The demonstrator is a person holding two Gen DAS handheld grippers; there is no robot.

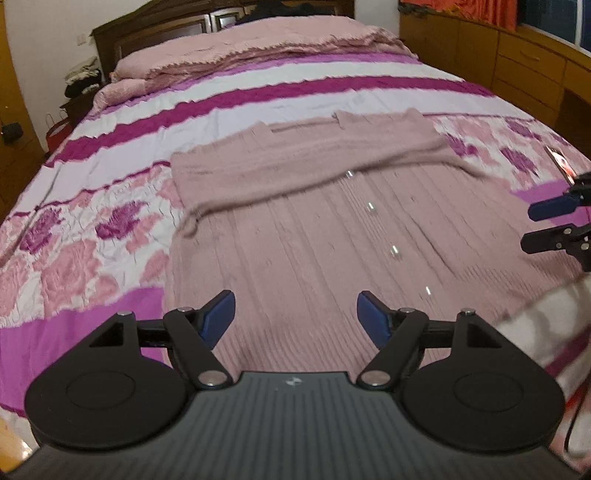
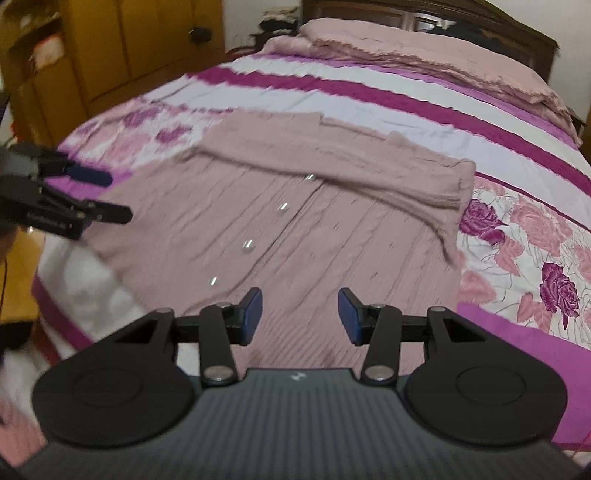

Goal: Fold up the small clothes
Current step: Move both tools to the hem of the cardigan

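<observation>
A dusty-pink knit cardigan [image 1: 295, 236] [image 2: 332, 240] lies flat on the bed, button row [image 1: 394, 252] [image 2: 247, 245] facing up. Both sleeves are folded across its upper part. My left gripper [image 1: 295, 306] hovers over the cardigan's near hem, open with nothing between its blue pads. It shows at the left edge of the right wrist view [image 2: 120, 197], beside the cardigan's left side. My right gripper [image 2: 300, 302] is also over the near hem, jaws apart and empty. In the left wrist view it is at the right edge [image 1: 530, 227].
The floral pink and purple quilt [image 1: 74, 258] [image 2: 535, 258] covers the bed. A pink blanket [image 1: 277, 40] lies at the head by the dark headboard [image 1: 155, 29]. Wooden cabinets [image 1: 517, 66] [image 2: 110, 48] flank the bed. A red bag [image 1: 57, 129] stands on the floor.
</observation>
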